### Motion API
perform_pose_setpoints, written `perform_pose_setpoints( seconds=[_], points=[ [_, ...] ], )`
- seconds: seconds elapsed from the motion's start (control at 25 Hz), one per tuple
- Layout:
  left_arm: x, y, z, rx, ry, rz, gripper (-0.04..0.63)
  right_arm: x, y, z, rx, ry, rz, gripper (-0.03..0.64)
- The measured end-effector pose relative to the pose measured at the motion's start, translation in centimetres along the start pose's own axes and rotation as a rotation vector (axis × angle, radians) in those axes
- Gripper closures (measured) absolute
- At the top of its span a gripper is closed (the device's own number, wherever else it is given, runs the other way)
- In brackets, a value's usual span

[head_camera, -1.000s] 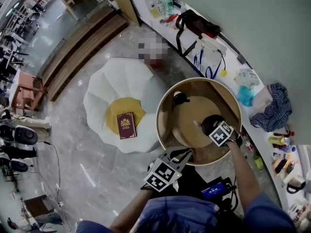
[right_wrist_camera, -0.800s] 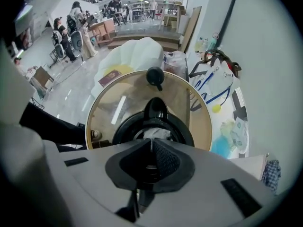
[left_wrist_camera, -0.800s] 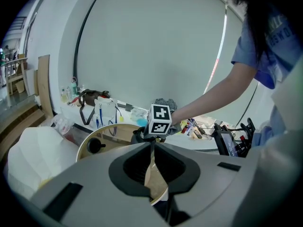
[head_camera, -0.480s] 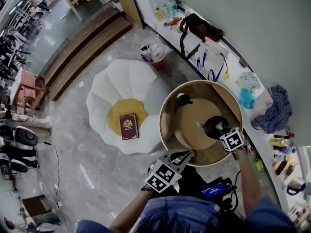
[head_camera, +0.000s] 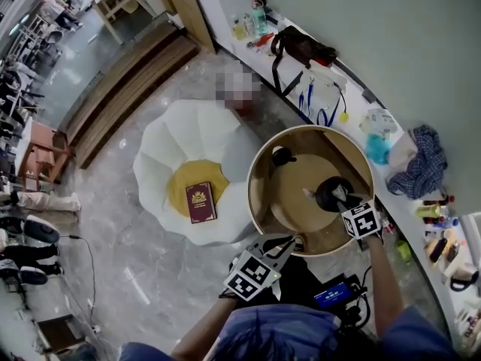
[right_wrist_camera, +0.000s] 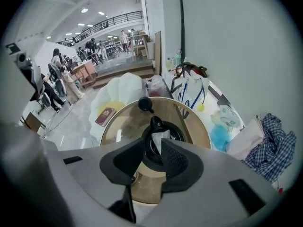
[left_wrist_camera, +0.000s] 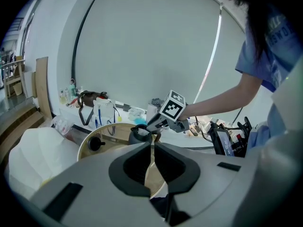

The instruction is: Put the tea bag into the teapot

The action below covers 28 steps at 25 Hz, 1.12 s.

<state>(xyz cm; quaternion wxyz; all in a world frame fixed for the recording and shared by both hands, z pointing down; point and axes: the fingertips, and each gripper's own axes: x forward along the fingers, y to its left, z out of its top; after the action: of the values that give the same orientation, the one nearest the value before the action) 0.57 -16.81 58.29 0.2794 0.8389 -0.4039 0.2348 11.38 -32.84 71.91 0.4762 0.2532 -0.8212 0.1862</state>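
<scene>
A black teapot (head_camera: 333,193) (right_wrist_camera: 155,123) stands uncovered on the round wooden table (head_camera: 279,201), towards its right side. Its lid (head_camera: 282,155) (right_wrist_camera: 145,104) lies apart at the table's far left. My right gripper (head_camera: 343,201) (right_wrist_camera: 153,141) hangs just over the pot's mouth with its jaws opening. The white tea bag (right_wrist_camera: 159,135) sits loose in the gap between them, above the opening. My left gripper (head_camera: 291,241) (left_wrist_camera: 151,161) stays at the table's near edge, shut with nothing in it. From there I see the teapot (left_wrist_camera: 137,135) and the right gripper (left_wrist_camera: 152,125) above it.
A white petal-shaped seat (head_camera: 161,168) with a yellow centre and a maroon book (head_camera: 200,201) stands left of the table. Behind runs a cluttered counter (head_camera: 353,96) with a black bag (head_camera: 301,47) and a checked cloth (head_camera: 422,165). A black device (head_camera: 334,293) sits near my body.
My right gripper has drawn back a little towards me over the teapot, and its jaws have parted. The left gripper has stayed in place.
</scene>
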Motion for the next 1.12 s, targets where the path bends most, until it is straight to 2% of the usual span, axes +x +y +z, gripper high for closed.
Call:
perform_pose_setpoints(
  seconds=[0.16,0.52,0.88,1.12],
  points=[
    [-1.3,-0.2,-0.5,0.007,-0.009,0.001,0.575,-3.2,1.3,2.1,0.048,-0.105,-0.027,0.534],
    [-5.8,-1.0,-1.5,0.021,-0.059,0.021,0.575,-13.4,7.1,6.3,0.137,-0.373,-0.047,0.566],
    [-12.1,-2.1,-1.9,0.050,-0.146,0.044,0.575,-21.4,15.5,7.3,0.166,-0.528,-0.056,0.578],
    [-15.6,-2.5,-2.2,0.081,-0.206,0.034,0.575,-24.1,20.5,6.7,0.216,-0.595,-0.082,0.581]
  ],
)
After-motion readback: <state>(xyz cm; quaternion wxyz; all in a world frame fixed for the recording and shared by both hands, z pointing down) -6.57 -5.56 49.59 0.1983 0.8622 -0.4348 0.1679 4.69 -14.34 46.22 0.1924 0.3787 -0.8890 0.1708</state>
